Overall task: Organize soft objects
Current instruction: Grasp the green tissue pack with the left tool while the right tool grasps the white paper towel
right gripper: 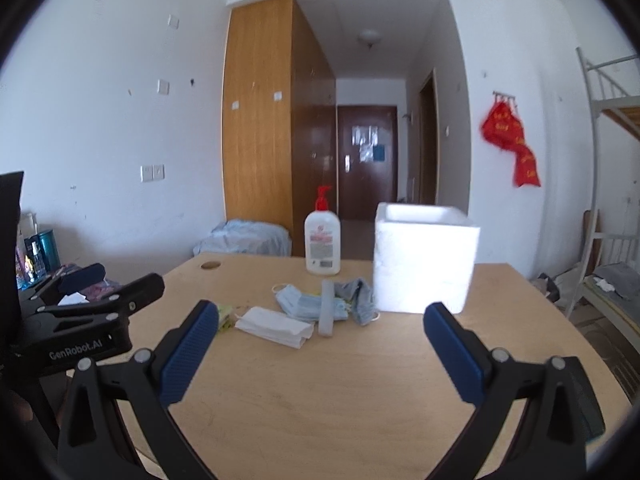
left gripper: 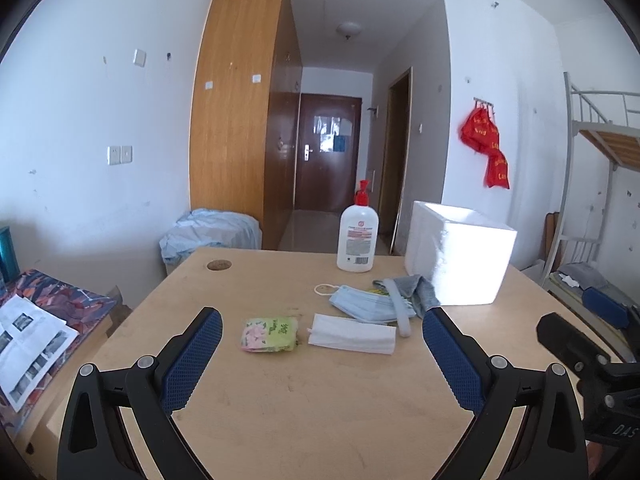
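Across the wooden surface [left gripper: 280,400], beside the white foam box [left gripper: 460,256], lie limp masks [left gripper: 360,304], a grey sock [left gripper: 420,290] and a tissue pack [left gripper: 270,334]; my left tongs [left gripper: 322,350] and right tongs [right gripper: 320,344] gape wide, empty, so I'd pinch mid-fold.

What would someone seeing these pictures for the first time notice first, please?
Probably the bright white foam box at the table's far right, with the red-capped pump bottle to its left. In front of them lies a loose cluster: blue masks, a white mask, a tissue packet.
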Action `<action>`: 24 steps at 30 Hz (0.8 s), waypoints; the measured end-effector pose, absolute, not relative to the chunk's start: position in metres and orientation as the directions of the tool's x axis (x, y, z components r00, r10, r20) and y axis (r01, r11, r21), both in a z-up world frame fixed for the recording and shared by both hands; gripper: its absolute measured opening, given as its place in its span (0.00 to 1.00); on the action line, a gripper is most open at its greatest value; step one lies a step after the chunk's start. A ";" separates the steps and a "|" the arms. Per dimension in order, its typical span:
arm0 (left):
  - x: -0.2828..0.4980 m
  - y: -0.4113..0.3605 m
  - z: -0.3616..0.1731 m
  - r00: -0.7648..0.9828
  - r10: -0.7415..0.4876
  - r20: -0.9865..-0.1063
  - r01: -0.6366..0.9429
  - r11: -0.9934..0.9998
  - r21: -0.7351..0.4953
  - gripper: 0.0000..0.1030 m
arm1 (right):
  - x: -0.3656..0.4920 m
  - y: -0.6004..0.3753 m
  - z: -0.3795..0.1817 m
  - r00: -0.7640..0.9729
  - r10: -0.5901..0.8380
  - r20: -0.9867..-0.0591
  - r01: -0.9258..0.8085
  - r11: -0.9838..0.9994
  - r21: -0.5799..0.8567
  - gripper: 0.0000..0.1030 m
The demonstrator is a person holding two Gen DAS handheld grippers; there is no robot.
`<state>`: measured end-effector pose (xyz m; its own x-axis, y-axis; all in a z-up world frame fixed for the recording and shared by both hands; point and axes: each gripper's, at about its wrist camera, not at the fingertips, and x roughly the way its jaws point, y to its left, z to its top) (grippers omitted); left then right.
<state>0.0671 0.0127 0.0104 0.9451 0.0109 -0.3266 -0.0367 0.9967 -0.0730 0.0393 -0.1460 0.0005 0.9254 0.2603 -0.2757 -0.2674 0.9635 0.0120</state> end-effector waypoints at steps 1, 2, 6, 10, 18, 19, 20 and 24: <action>0.075 0.014 0.010 0.942 0.015 -0.336 -0.042 0.997 -0.072 0.97 | 0.049 -0.144 0.001 0.918 0.267 -0.292 -0.275 0.961 0.013 1.00; 0.080 0.016 0.009 0.939 0.019 -0.345 -0.046 0.996 -0.071 0.97 | 0.053 -0.143 0.001 0.916 0.268 -0.299 -0.276 0.961 0.016 1.00; 0.107 0.025 0.006 0.923 0.028 -0.384 -0.060 0.996 -0.073 0.97 | 0.079 -0.140 0.002 0.894 0.291 -0.342 -0.299 0.954 0.031 1.00; 0.134 0.036 0.000 0.899 0.052 -0.434 -0.090 0.994 -0.067 0.97 | 0.104 -0.130 -0.002 0.869 0.305 -0.389 -0.318 0.947 0.032 1.00; 0.186 0.056 -0.022 0.831 0.055 -0.553 -0.115 0.991 -0.074 0.97 | 0.149 -0.107 -0.015 0.795 0.313 -0.519 -0.373 0.928 -0.013 1.00; 0.191 0.057 -0.025 0.821 0.056 -0.568 -0.117 0.991 -0.071 0.97 | 0.155 -0.102 -0.017 0.778 0.324 -0.538 -0.394 0.919 -0.015 1.00; 0.199 0.060 -0.029 0.807 0.055 -0.588 -0.119 0.990 -0.071 0.97 | 0.160 -0.097 -0.018 0.773 0.321 -0.547 -0.399 0.916 -0.025 1.00; 0.220 0.066 -0.044 0.756 0.040 -0.653 -0.121 0.990 -0.079 0.97 | 0.180 -0.082 -0.027 0.728 0.326 -0.603 -0.444 0.895 -0.052 1.00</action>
<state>0.2201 0.0661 -0.0439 0.7563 0.0399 -0.6530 -0.1205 0.9895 -0.0792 0.1805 -0.0819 -0.0272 0.7282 0.3262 -0.6027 -0.4437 0.8946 -0.0520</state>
